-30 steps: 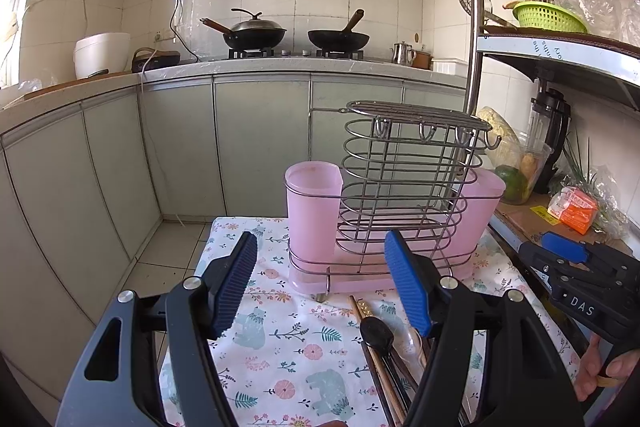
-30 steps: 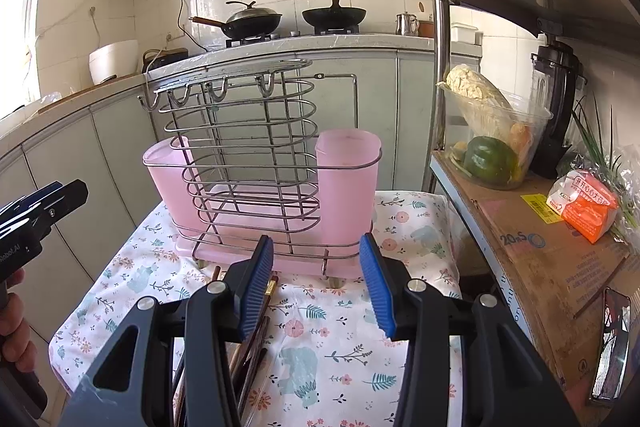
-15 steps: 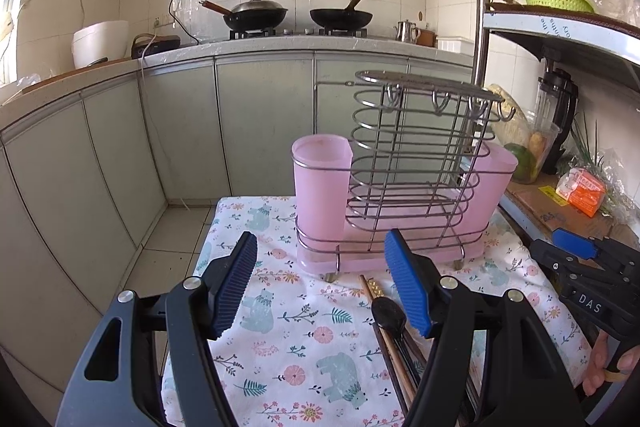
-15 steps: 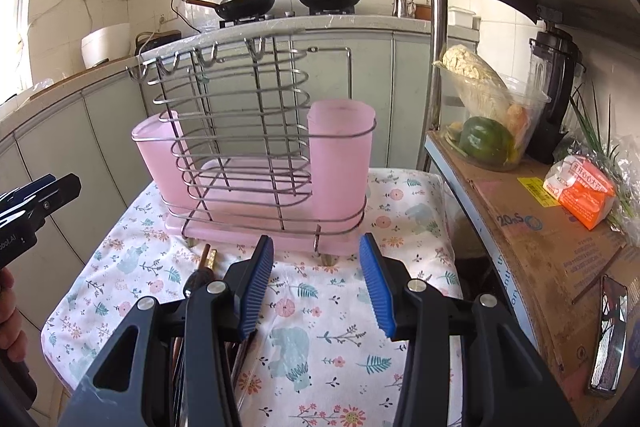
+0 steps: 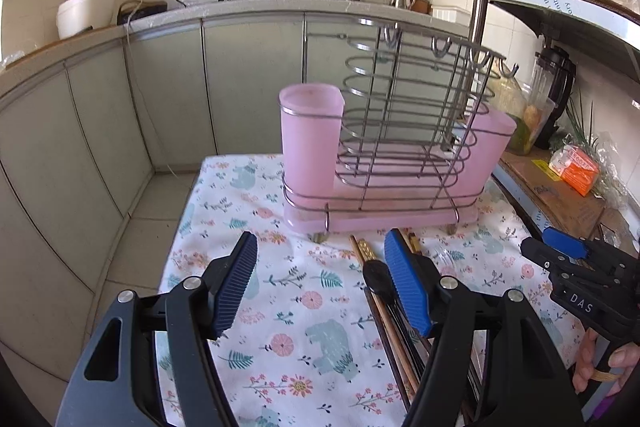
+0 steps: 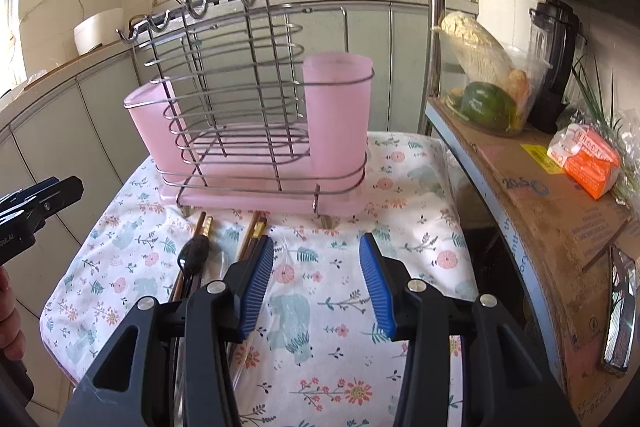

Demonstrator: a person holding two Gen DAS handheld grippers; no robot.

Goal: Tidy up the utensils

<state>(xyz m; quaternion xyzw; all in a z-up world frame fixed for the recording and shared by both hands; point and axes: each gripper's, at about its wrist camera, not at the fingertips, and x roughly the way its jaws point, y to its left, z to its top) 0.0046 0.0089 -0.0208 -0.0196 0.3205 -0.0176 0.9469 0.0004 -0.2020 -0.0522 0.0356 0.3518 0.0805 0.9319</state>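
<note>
A wire utensil rack (image 5: pixel 404 131) with a pink cup (image 5: pixel 310 135) at each end stands on a pink tray at the far side of the floral tablecloth; it also shows in the right wrist view (image 6: pixel 248 115). Both cups look empty. A pile of chopsticks (image 5: pixel 394 323) and a black spoon (image 5: pixel 377 273) lies in front of the rack, also visible in the right wrist view as chopsticks (image 6: pixel 250 239) and spoon (image 6: pixel 194 253). My left gripper (image 5: pixel 320 287) is open above the cloth, left of the pile. My right gripper (image 6: pixel 316 283) is open, right of the pile.
The small table with the floral cloth (image 6: pixel 400 195) drops off to the tiled floor on the left. A metal shelf (image 6: pixel 520 163) at the right holds a vegetable bowl, a blender and an orange packet. Kitchen cabinets (image 5: pixel 248 83) stand behind.
Both grippers have pulled back and risen a little. The rack looks farther away and more of the chopstick pile and spoon shows. Both stay open.
</note>
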